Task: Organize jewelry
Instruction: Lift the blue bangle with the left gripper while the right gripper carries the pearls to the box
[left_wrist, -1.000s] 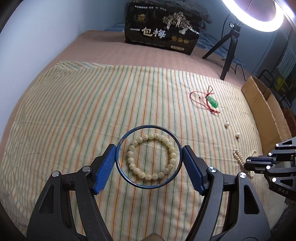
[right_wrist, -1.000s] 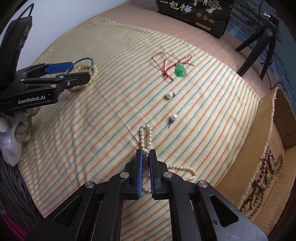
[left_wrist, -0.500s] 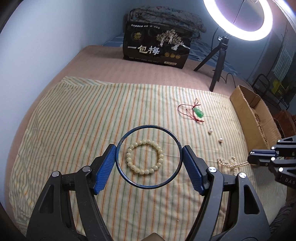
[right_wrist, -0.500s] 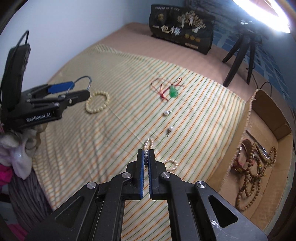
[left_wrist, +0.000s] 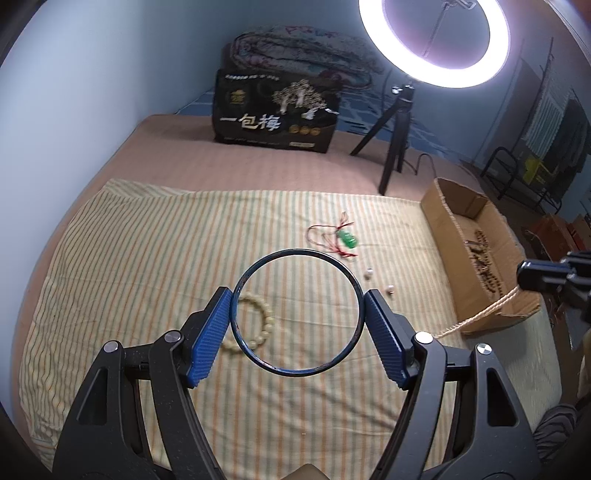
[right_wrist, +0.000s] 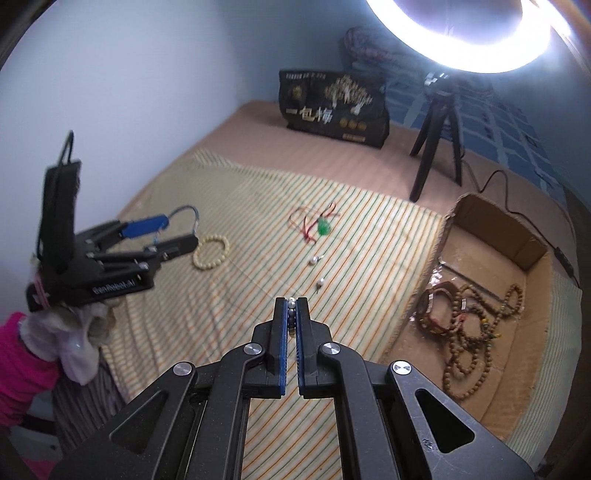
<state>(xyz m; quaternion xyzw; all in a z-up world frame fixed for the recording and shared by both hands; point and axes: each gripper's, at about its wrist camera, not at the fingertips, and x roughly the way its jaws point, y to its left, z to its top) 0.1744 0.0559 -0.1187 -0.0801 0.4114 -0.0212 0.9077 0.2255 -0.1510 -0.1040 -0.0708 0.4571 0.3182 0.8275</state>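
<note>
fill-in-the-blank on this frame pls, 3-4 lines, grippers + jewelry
1. The left gripper grips a dark ____ between its blue pads.
2. The right gripper is shut on a strand of ____.
3. The pendant on the red cord is ____ in colour.
4. The brown bead strings lie inside the ____ box.

Missing words: bangle; pearls; green; cardboard

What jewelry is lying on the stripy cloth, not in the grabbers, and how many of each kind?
Cream bead bracelet: 1
Green pendant on red cord: 1
Pearl earrings: 2
Total: 4
</note>
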